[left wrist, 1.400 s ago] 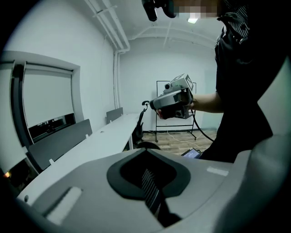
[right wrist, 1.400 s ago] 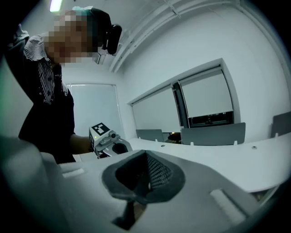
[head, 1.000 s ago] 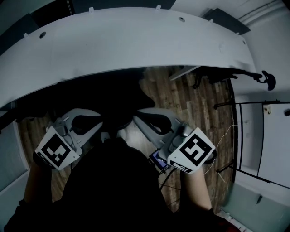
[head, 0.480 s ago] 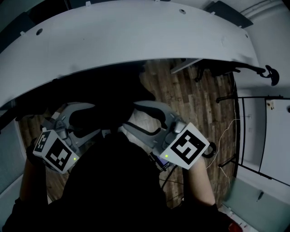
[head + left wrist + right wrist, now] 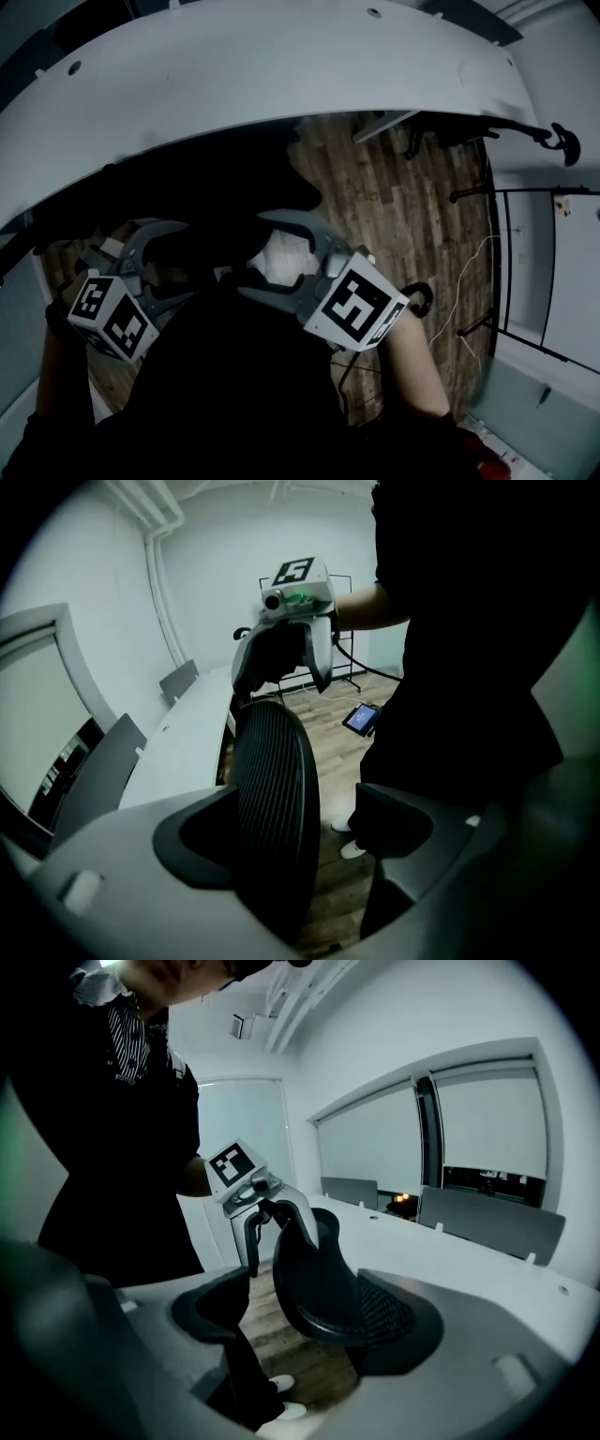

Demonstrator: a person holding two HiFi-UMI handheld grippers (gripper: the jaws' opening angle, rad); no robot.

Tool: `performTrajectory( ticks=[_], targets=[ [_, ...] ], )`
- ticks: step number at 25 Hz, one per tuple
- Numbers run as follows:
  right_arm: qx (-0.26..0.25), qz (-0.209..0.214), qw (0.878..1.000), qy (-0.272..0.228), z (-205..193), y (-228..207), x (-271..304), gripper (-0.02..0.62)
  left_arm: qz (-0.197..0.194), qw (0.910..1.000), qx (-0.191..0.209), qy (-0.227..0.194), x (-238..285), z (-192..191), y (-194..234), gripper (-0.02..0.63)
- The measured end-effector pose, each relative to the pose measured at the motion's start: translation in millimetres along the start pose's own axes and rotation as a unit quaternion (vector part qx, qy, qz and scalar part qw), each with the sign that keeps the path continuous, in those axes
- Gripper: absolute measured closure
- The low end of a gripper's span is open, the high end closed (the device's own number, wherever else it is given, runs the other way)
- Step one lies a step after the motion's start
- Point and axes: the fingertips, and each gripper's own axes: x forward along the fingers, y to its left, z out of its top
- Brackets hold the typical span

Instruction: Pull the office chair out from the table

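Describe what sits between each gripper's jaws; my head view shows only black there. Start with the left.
Observer: On the left gripper the jaws are opening, with the chair's ribbed backrest standing between them.
Operator: Now the right.
Observer: On the right gripper the jaws are opening too, astride the same backrest's opposite side.
Operator: Say whether either one is clamped.
Observer: Neither: in each gripper view, wood floor shows between the backrest and one jaw.

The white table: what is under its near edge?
The black office chair reaches under the table edge, beside bare wooden floor. The tabletop covers the chair's front part and whatever stands farther under it.
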Motion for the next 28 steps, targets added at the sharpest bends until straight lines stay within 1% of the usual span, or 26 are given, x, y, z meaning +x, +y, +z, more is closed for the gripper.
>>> performTrajectory(
  ticks=[4,8,10,13,15,17,20,24,26,28],
  targets=[
    [-0.025,0.003,0.999,0.032,-7,3,10,0.221,-0.002,0.9998,0.013,0.015,2,0,-2,0.212],
    [-0.050,-0.003,0.997,0.054,-18,4,26,0.197,0.020,0.9972,0.044,0.057,4,-12,3,0.203],
    [-0.051,-0.006,0.997,0.056,-20,3,31,0.188,0.033,0.9951,0.054,0.076,7,-19,8,0.193],
    [-0.058,-0.026,0.996,0.062,-22,-4,34,0.179,0.040,0.9914,0.073,0.101,16,-29,11,0.183],
    [-0.075,-0.041,0.994,0.073,-22,-8,38,0.178,0.044,0.9891,0.085,0.112,18,-33,13,0.183],
    [-0.093,-0.046,0.991,0.087,-23,-8,44,0.179,0.057,0.9862,0.097,0.121,16,-34,19,0.181],
    [-0.129,-0.057,0.983,0.121,-30,-11,54,0.178,0.073,0.9820,0.114,0.132,15,-36,28,0.175],
    [-0.170,-0.073,0.969,0.162,-37,-14,61,0.179,0.054,0.9767,0.140,0.154,27,-48,23,0.170],
    [-0.198,-0.082,0.958,0.189,-43,-18,67,0.178,0.051,0.9751,0.145,0.160,30,-51,20,0.170],
    [-0.228,-0.089,0.945,0.218,-52,-22,73,0.179,0.055,0.9739,0.149,0.162,30,-50,19,0.174]
  ],
)
